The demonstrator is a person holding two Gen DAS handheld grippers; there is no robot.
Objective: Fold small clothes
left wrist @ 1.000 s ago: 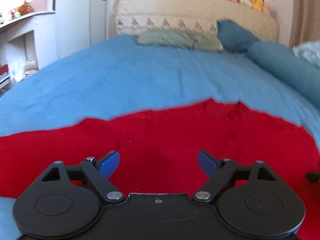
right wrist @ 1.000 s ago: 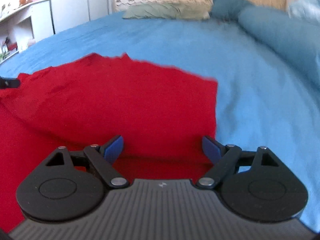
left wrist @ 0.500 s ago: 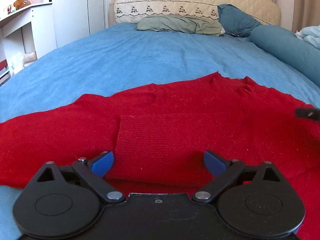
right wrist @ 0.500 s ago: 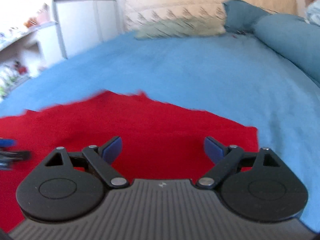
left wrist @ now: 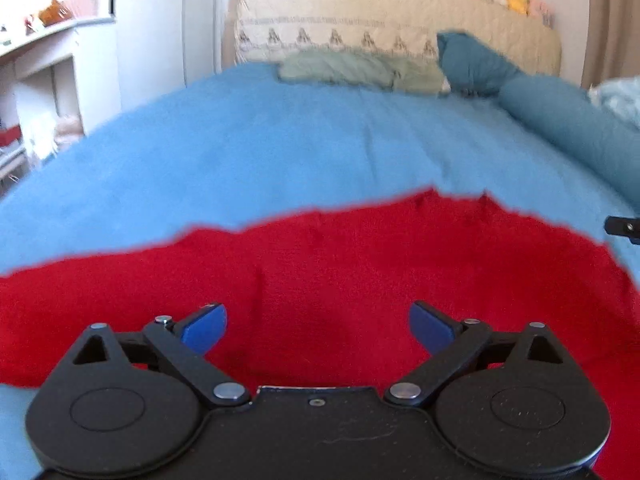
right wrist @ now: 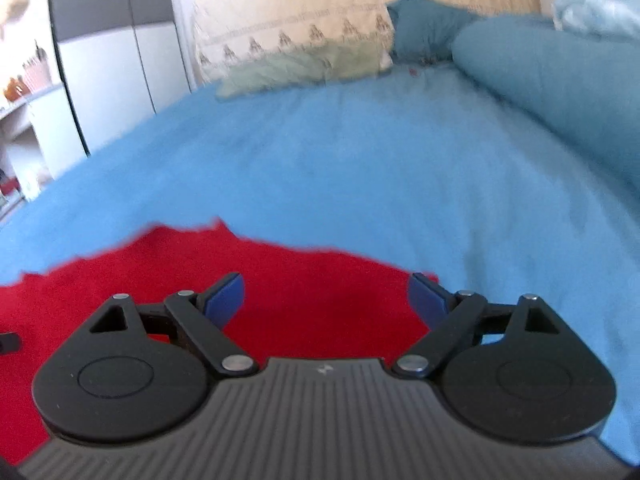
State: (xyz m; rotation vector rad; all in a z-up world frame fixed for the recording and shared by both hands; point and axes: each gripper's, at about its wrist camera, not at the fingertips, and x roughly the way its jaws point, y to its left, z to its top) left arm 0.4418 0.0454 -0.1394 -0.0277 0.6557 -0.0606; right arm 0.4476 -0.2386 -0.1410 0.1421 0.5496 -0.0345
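Observation:
A red knitted garment (left wrist: 360,256) lies spread on the blue bedspread (left wrist: 280,132). My left gripper (left wrist: 318,326) is open and empty above its near part. In the right wrist view the garment (right wrist: 304,300) fills the lower left, its right edge near the right fingertip (right wrist: 426,300). My right gripper (right wrist: 326,300) is open and empty over that right part. A bit of the right gripper shows at the right edge of the left wrist view (left wrist: 624,229). A bit of the left gripper shows at the left edge of the right wrist view (right wrist: 8,342).
A green pillow (left wrist: 360,70) and a teal cushion (left wrist: 476,62) lie by the cream headboard (left wrist: 392,20). A teal bolster (left wrist: 576,124) runs along the right. White shelves (left wrist: 44,80) and a wardrobe (right wrist: 112,80) stand on the left.
Both grippers have lifted and drawn back a little, so less of the garment shows in each view. Both stay open and empty. The folded sleeve panel is now blurred.

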